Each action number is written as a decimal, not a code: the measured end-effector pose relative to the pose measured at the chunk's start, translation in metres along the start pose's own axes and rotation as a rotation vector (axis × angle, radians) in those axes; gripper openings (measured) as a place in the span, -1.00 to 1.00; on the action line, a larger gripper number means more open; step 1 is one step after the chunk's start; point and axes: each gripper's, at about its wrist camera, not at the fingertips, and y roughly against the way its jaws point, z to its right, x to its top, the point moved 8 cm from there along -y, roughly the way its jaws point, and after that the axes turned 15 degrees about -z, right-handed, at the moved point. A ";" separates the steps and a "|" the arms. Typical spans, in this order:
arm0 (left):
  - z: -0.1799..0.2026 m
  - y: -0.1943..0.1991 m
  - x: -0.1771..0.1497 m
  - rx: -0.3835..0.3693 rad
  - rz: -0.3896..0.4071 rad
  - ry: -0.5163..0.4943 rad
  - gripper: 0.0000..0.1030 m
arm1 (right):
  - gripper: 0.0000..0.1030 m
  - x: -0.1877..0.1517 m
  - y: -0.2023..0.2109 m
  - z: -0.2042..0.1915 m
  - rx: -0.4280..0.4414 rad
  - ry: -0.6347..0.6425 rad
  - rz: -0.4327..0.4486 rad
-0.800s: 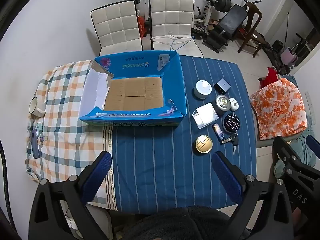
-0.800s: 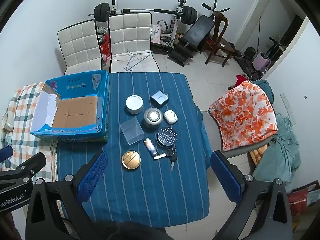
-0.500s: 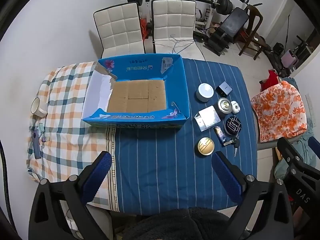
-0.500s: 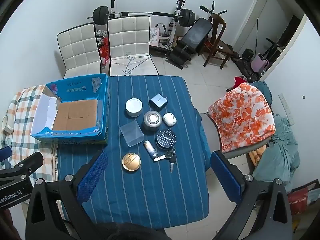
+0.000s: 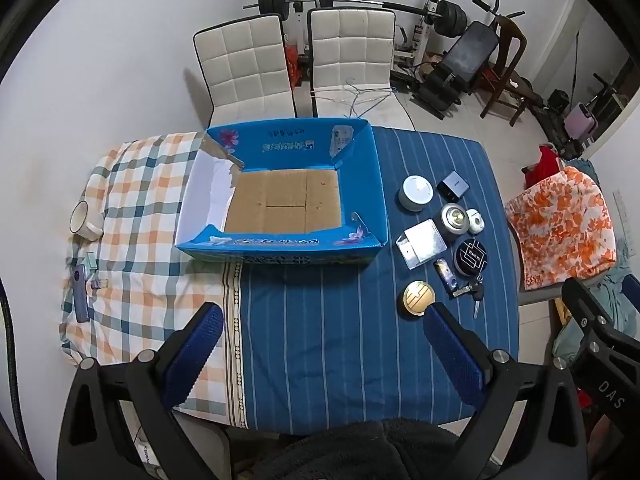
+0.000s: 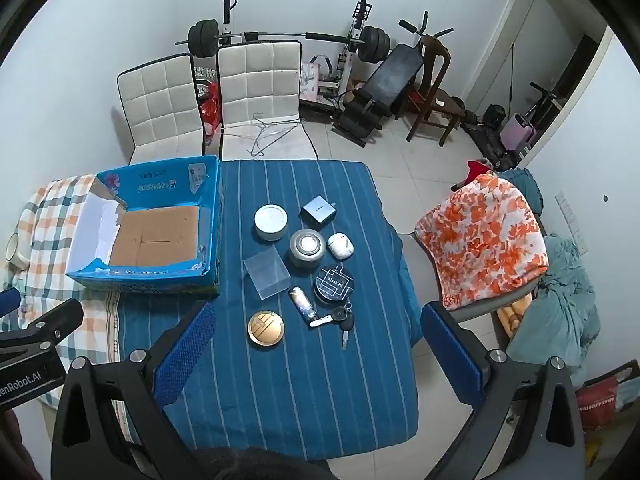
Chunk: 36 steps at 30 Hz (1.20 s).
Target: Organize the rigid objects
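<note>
Fingers of both grippers, left [image 5: 320, 344] and right [image 6: 316, 340], hang spread wide and empty above the counter [image 6: 288, 392]; nothing is sorted yet. Hard little things cluster at the right gripper's twelve o'clock: gold tin [image 6: 266, 328], clear plastic cube [image 6: 267, 274], keys [image 6: 340, 320], round metal tins. At ten o'clock gapes the empty blue cardboard box [image 6: 156, 280]. Next, probably, lowering onto the smooth, shallow gold tin.

Blue tablecloth [image 6: 304, 380] with thin white stripes; beside it a checked cloth [image 5: 136, 216] in orange, teal and white. Bright blue box [image 5: 362, 184] with a plain tan cardboard floor, white on one inner wall, pink flower prints at its corners. Gold round tin [image 6: 266, 328], black round tin [image 6: 334, 282] with white line pattern, white lidded jar [image 6: 271, 222]; orange-and-white floral cover [image 6: 484, 236] on a chair.
</note>
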 end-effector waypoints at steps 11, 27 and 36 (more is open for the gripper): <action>-0.003 0.001 -0.001 0.002 -0.004 0.001 0.99 | 1.00 -0.003 0.006 0.001 0.007 -0.004 0.002; -0.007 -0.003 -0.013 0.005 -0.008 0.003 0.99 | 1.00 -0.014 -0.001 0.002 0.007 -0.006 -0.006; -0.006 -0.007 -0.017 0.004 -0.009 -0.001 0.99 | 1.00 -0.016 -0.005 0.003 -0.004 -0.011 -0.012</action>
